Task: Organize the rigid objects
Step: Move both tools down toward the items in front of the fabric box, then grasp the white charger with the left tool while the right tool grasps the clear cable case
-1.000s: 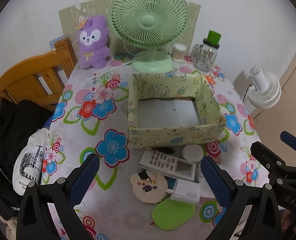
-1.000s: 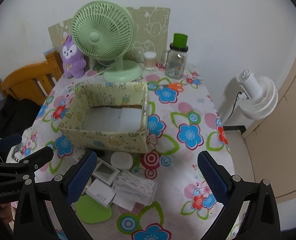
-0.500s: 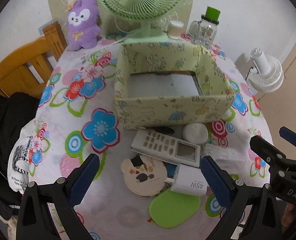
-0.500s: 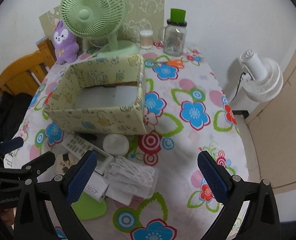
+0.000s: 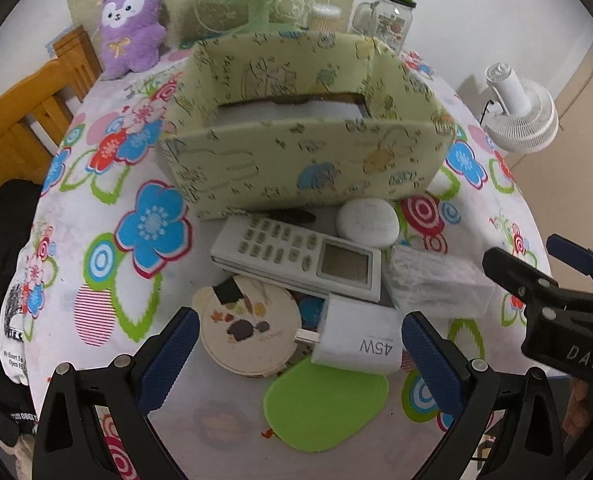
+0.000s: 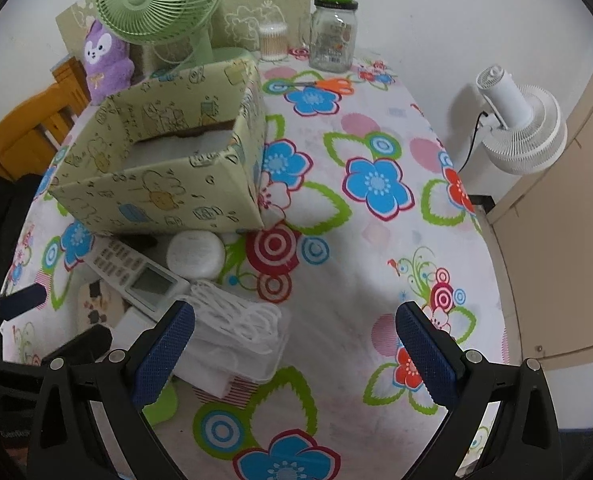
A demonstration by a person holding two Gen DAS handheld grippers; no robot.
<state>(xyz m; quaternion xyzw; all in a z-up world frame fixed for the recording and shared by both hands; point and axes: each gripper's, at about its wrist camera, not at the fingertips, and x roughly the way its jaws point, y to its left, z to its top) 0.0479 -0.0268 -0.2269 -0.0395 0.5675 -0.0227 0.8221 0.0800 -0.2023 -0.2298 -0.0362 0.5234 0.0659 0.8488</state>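
Both grippers hang over the near edge of the bench [image 6: 376, 128], which wears a flowered cloth. The left gripper [image 5: 296, 356] is released, fingers spread wide and holding nothing, poised above a cluster of small things. The right gripper [image 6: 294, 350] is likewise spread and holds nothing, over the cloth to the right of that cluster.

The cluster sits just in front of the yellow patterned box [image 5: 308, 160], whose top is open and whose pale floor shows inside. Nearest the box lies a white remote control [image 5: 296, 260], slanted, with a round white case [image 5: 367, 223] just beside its right end. A dark pen-like thing [image 5: 292, 216] lies between remote and box wall. Nearer, a round coaster [image 5: 248, 328] with a bear design is tucked partly under the remote. A white charger [image 5: 356, 336] marked 45W touches the coaster's right side, and a flat green pad [image 5: 324, 404] lies partly beneath both. To the right is a clear packet of white cord [image 6: 240, 332].

Beyond the box stand a green fan [image 6: 156, 0], a purple plush toy [image 5: 132, 20] and a glass jar [image 6: 332, 36] with a green lid.
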